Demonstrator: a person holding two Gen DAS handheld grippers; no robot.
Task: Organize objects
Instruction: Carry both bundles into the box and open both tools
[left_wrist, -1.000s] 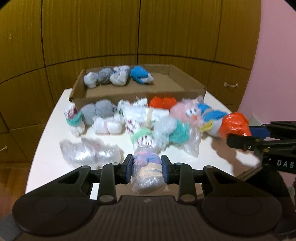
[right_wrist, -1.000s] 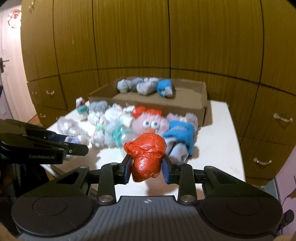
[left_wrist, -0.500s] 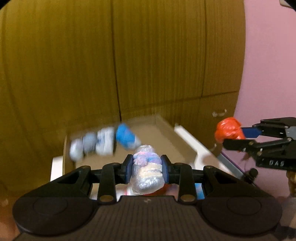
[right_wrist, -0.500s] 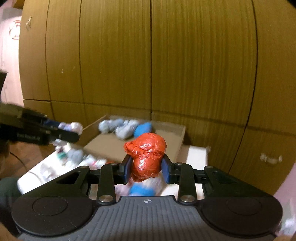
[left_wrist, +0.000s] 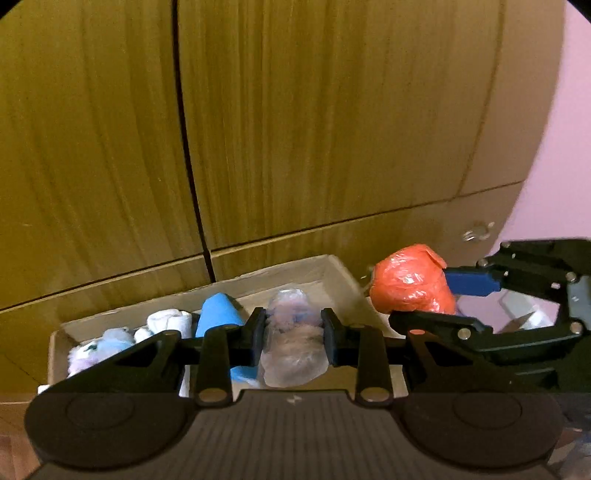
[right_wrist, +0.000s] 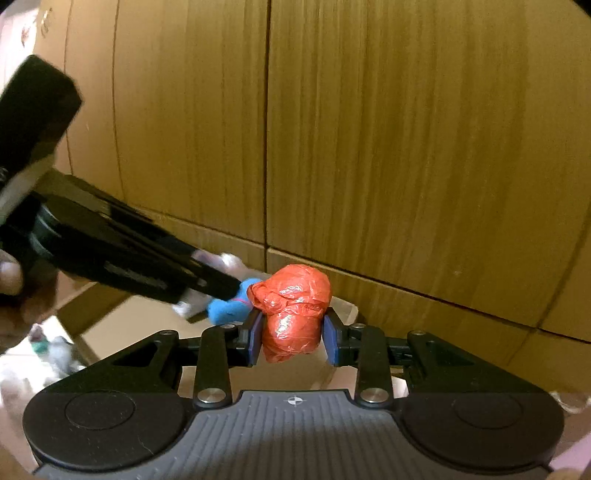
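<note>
My left gripper (left_wrist: 293, 338) is shut on a clear plastic-wrapped bundle (left_wrist: 293, 350) and holds it above the cardboard box (left_wrist: 321, 271). Inside the box lie a blue roll (left_wrist: 218, 312), a white roll (left_wrist: 168, 321) and a pale fluffy bundle (left_wrist: 98, 350). My right gripper (right_wrist: 293, 336) is shut on an orange plastic-wrapped bundle (right_wrist: 293, 314); in the left wrist view that bundle (left_wrist: 410, 284) hangs by the box's right end. The left gripper shows as a blurred black arm (right_wrist: 122, 254) in the right wrist view, over a blue roll (right_wrist: 227, 306).
Wooden cabinet doors (left_wrist: 295, 129) rise directly behind the box. A pink wall (left_wrist: 557, 166) is at the right. The box floor (right_wrist: 147, 325) shows below the left gripper in the right wrist view. Blurred bundles on the table (right_wrist: 48, 347) lie at the lower left.
Both grippers have lifted their bundles off the table and moved forward to the box. The cabinets are much nearer. The grips have not changed.
</note>
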